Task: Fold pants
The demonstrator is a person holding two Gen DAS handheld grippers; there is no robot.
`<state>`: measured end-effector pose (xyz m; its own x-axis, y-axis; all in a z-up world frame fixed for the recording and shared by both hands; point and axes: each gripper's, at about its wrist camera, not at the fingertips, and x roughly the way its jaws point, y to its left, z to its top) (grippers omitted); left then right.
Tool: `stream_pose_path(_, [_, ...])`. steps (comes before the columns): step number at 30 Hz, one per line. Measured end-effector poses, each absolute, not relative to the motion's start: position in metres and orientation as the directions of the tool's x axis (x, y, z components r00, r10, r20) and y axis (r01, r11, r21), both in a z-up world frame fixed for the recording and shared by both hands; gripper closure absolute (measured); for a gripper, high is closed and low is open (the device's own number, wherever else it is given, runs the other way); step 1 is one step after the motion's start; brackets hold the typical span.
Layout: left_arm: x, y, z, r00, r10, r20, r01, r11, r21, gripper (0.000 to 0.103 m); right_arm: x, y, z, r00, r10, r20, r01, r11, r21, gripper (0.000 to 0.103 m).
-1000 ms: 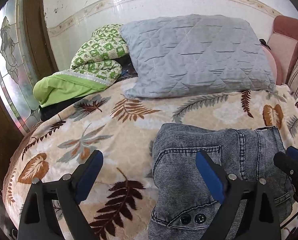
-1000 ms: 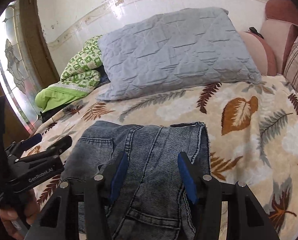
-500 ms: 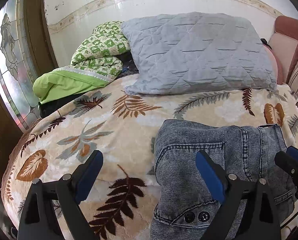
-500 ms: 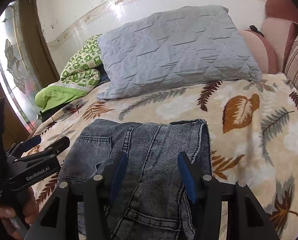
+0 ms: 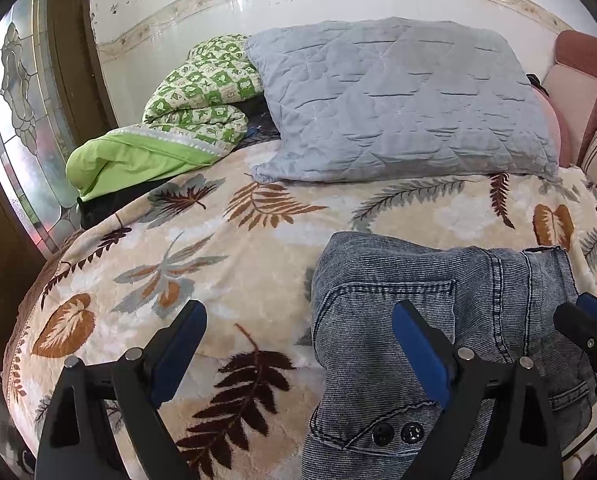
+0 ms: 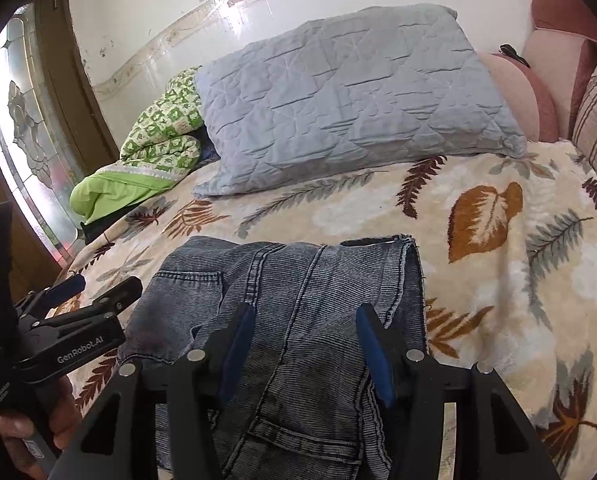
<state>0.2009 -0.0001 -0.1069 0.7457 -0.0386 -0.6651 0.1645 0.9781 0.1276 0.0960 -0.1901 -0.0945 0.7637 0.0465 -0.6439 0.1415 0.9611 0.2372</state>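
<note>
A: Is anything shifting since a second ago?

B: Hardly. Both views are drifting a touch, the jeans are lying as they were, and neither gripper is changing its spread.

A: Where are they sitting?

B: Folded into a thick bundle on the blanket, under and ahead of the right gripper, with their left edge lying between the fingers of the left gripper. The pillow is lying well beyond.

A: And the fingers?

B: The left ones are standing wide apart, holding nothing. The right ones are hanging half spread over the denim; no pinching, as far as I can judge.

A: Best way on?

B: I'd be squaring the edges and pressing the layers flat. Ribbed denim is stiff and springy; the plush blanket is giving underneath.
</note>
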Motion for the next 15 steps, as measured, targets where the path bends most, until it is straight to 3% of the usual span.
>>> stream_pose_path(15, [0.1988, -0.002, -0.1082, 0.738, -0.058, -0.673, 0.182, 0.977, 0.114, 0.009, 0.096, -0.1823, -0.0944, 0.757, 0.061, -0.651, 0.122, 0.965, 0.232, 0.046])
